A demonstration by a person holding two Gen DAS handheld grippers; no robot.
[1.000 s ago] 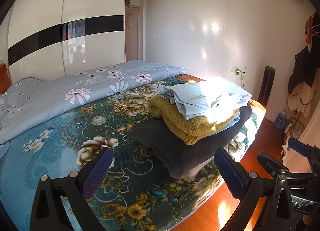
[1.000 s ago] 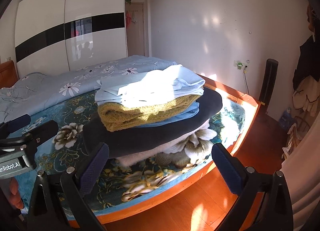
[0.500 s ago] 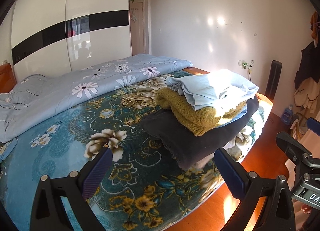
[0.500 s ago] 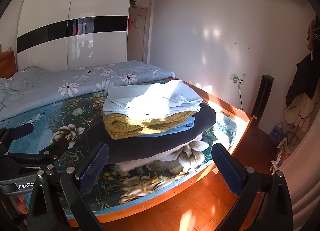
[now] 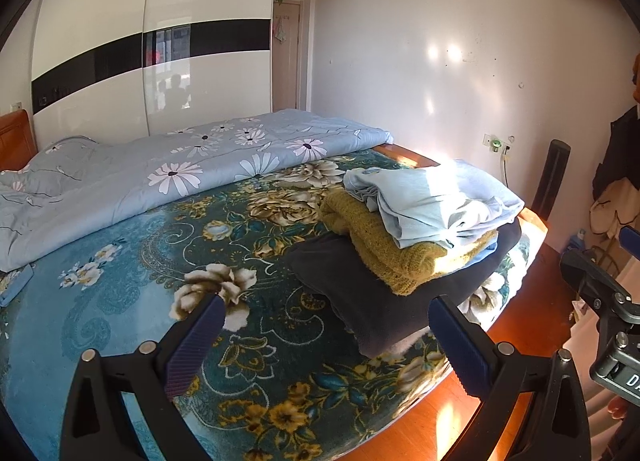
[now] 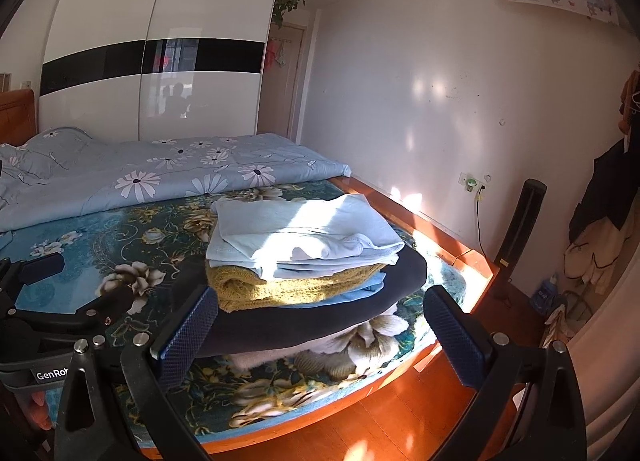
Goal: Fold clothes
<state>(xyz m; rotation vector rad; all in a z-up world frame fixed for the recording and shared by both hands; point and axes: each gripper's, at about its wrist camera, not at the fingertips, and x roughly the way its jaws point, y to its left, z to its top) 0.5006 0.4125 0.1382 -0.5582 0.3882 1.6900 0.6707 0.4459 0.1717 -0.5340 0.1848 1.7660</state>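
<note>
A stack of folded clothes sits near the foot corner of the bed: a pale blue garment point(image 5: 436, 201) point(image 6: 304, 237) on top, a mustard knit sweater point(image 5: 376, 241) point(image 6: 280, 289) under it, then a dark garment point(image 5: 360, 293) point(image 6: 320, 321) at the bottom. My left gripper point(image 5: 324, 341) is open and empty, held back from the pile over the floral bedspread point(image 5: 140, 261). My right gripper point(image 6: 320, 325) is also open and empty, in front of the stack at the bed's edge. Each gripper shows at the edge of the other's view.
A grey-blue daisy quilt point(image 5: 180, 177) point(image 6: 160, 177) lies along the far side of the bed. A white wardrobe point(image 5: 152, 41) stands behind. Wooden floor point(image 6: 400, 421), a dark upright post point(image 6: 520, 237) and hanging clothes point(image 6: 608, 197) are at the right.
Both grippers have drawn back and risen a little from the stack. The pile itself has not moved, and both stay open.
</note>
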